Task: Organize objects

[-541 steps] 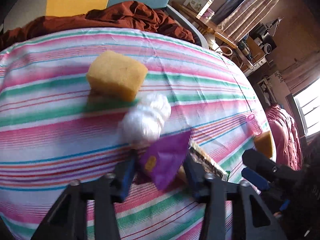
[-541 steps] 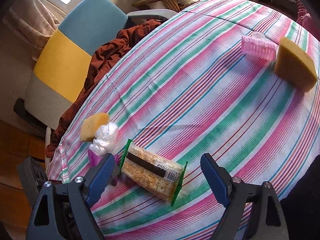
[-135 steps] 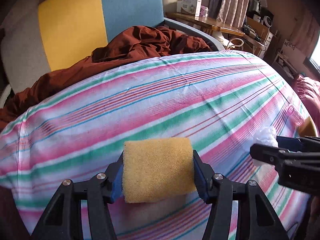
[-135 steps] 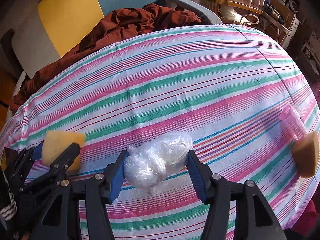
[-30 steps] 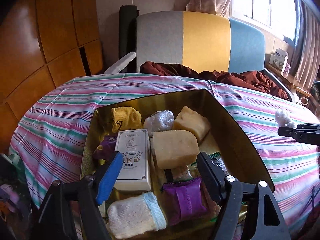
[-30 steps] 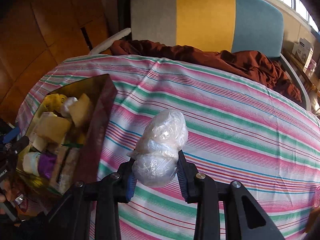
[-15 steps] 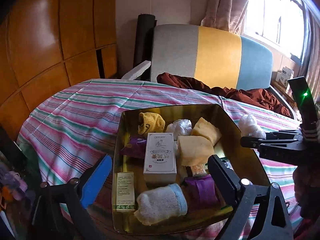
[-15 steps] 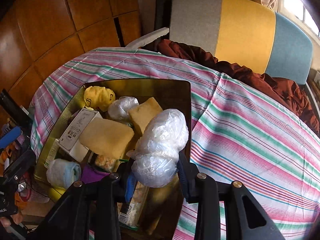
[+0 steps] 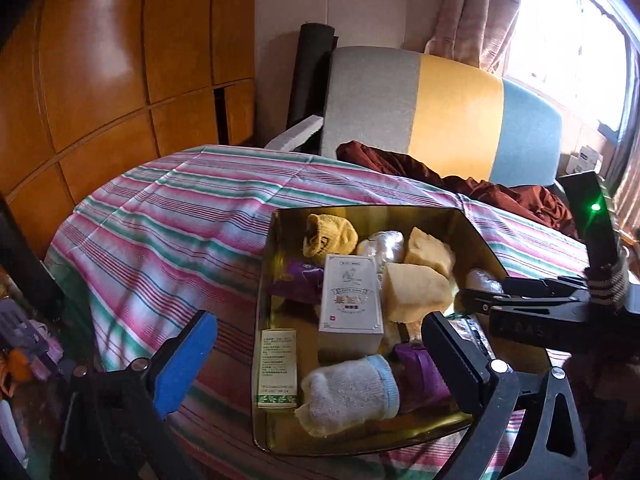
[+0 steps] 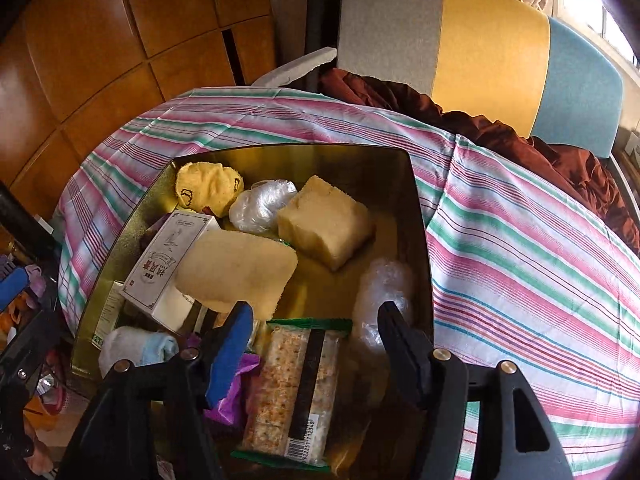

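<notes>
A gold metal box [image 10: 416, 208] sits on the striped tablecloth, full of items. My right gripper [image 10: 316, 340] is open over the box's near right part. The clear plastic bag bundle [image 10: 382, 292] lies in the box against the right wall, just beyond the right finger. Two yellow sponges [image 10: 236, 268] [image 10: 324, 226], a white carton [image 10: 168, 262], a cracker pack [image 10: 300, 388] and a second bag bundle [image 10: 262, 204] are inside. My left gripper [image 9: 320, 348] is open and empty at the box's near left; the box [image 9: 476, 232] and right gripper show in its view.
A striped tablecloth [image 10: 520, 248] covers the round table. A grey, yellow and blue chair [image 10: 480, 44] with a rust-red cloth [image 10: 500, 132] stands behind. Wooden panels [image 9: 100, 80] are at the left. Clutter lies on the floor at the far left [image 9: 24, 352].
My right gripper has opened and let the plastic bag bundle drop into the box by the right wall. My left gripper has pulled back a little from the box.
</notes>
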The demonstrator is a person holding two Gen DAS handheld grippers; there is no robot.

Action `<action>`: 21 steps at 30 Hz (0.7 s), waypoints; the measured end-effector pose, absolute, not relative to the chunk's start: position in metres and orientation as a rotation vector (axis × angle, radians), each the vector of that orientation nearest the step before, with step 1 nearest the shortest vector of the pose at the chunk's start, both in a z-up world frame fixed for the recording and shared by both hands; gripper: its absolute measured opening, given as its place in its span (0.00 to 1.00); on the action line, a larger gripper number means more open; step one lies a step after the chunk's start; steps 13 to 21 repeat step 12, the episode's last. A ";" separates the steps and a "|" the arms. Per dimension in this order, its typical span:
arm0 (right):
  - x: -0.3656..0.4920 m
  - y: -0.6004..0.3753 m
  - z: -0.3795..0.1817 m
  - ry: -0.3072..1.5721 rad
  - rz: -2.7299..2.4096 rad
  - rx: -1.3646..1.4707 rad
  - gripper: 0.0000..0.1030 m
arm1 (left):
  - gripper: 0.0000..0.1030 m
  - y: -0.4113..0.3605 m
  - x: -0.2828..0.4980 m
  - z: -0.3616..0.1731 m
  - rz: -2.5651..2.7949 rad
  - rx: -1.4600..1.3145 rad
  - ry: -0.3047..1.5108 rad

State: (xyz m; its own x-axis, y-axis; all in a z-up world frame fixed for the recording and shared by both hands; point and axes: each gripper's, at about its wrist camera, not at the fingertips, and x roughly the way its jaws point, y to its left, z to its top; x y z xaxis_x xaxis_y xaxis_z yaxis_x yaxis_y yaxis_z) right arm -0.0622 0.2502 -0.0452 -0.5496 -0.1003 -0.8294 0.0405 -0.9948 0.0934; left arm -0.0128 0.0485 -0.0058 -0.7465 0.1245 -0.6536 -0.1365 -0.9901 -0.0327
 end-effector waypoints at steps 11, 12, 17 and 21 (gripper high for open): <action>-0.023 0.246 -0.033 -0.114 -2.784 1.381 0.64 | 0.99 0.043 -0.003 -0.006 2.925 -1.009 0.013; -0.019 0.247 -0.031 -0.115 -2.803 1.370 0.64 | 0.99 0.043 -0.003 -0.005 2.927 -1.009 0.013; -0.019 0.247 -0.031 -0.115 -2.803 1.370 0.64 | 0.99 0.043 -0.003 -0.005 2.927 -1.009 0.013; -0.019 0.247 -0.031 -0.115 -2.803 1.370 0.64 | 0.99 0.043 -0.003 -0.005 2.927 -1.009 0.013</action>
